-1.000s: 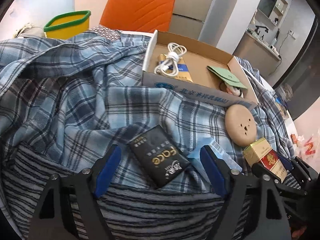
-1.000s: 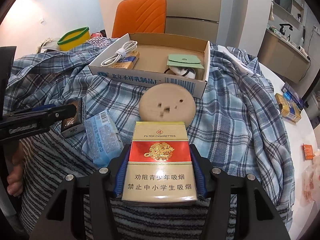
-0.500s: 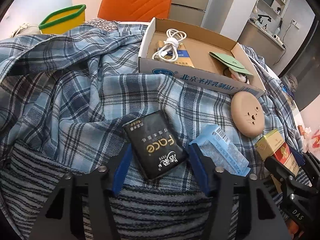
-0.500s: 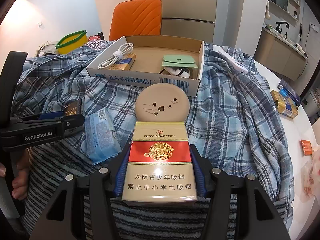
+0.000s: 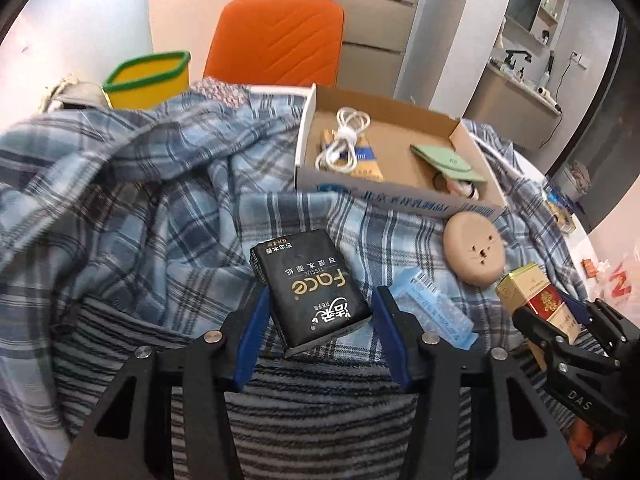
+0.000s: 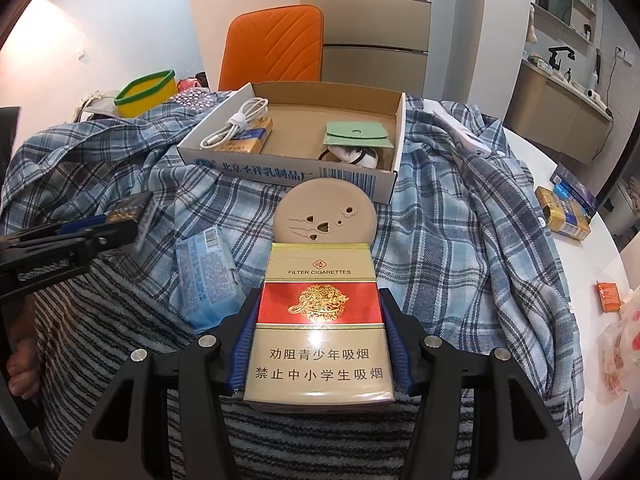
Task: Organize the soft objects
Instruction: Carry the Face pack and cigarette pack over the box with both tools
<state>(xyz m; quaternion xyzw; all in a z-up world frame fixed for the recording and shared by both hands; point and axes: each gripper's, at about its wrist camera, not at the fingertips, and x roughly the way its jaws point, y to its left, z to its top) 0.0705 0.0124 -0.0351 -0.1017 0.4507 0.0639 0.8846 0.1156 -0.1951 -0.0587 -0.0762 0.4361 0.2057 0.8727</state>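
1. Left wrist view: we see the left tool [image 5: 316, 316] with its jaws just closed in around the black tissue pack [image 5: 310, 286]. The blue pads sit at the pack's two long sides, and the pack looks lifted off the cloth, so we read it as gripped.
2. In the right wrist view, the right tool [image 6: 318, 340] stands partly open and clamps the red-and-gold cigarette box [image 6: 318, 328] by its sides. The box is held label up, above the cloth.
3. Beneath both tools lies a striped grey fabric [image 6: 320, 440], with a blue plaid shirt [image 6: 460, 240] spread beyond it over a white counter [image 6: 580, 248].
4. On the shirt we count one light-blue tissue pack [image 6: 208, 280] between the two tools, and one round tan cushion [image 6: 325, 212] just in front of the cardboard box [image 6: 288, 168].
5. The cardboard box holds one coiled white cable [image 6: 236, 124] lying on a yellow pack [image 6: 246, 140], and one green pouch [image 6: 356, 134].
6. Behind stand one orange chair [image 6: 276, 44] and one yellow bin with a green rim [image 6: 146, 94]. Drawers fill the back wall.
7. One more yellow pack [image 6: 562, 212] lies on the bare counter, far right.
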